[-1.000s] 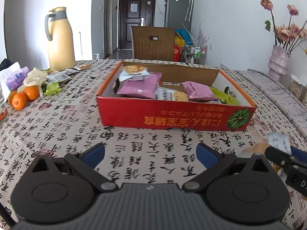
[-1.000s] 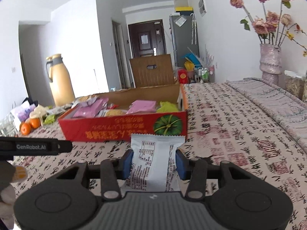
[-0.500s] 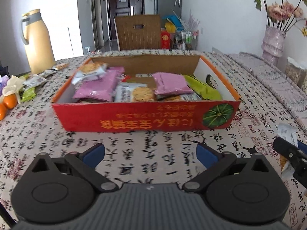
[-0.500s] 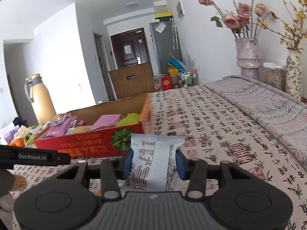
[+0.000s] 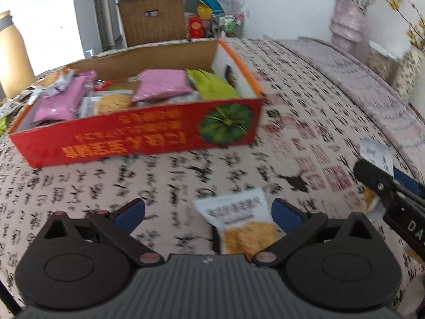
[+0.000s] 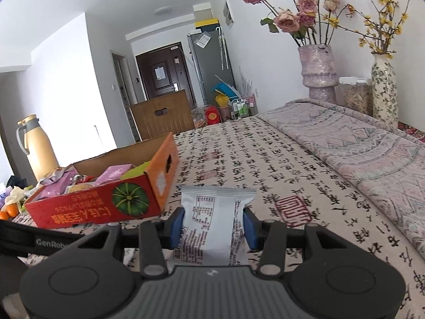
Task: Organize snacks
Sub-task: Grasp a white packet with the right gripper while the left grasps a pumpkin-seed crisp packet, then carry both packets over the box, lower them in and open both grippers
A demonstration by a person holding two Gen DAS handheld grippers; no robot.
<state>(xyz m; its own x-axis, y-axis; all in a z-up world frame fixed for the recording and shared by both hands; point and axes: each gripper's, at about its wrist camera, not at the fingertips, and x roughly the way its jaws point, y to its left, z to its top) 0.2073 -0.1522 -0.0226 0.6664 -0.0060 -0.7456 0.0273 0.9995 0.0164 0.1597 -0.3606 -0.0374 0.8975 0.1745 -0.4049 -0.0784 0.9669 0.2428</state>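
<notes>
While the right gripper (image 6: 213, 227) clamps a white snack packet (image 6: 212, 223) near the red box (image 5: 138, 133), the left gripper (image 5: 208, 212) hangs open over another packet (image 5: 240, 224) on the counter (image 5: 292, 122)

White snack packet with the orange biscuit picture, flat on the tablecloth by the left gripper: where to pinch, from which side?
Take the white snack packet across its two long side edges at mid-body, coming down from above. It lies flat between the open left gripper fingers, nearer the right one; centre first.
</notes>
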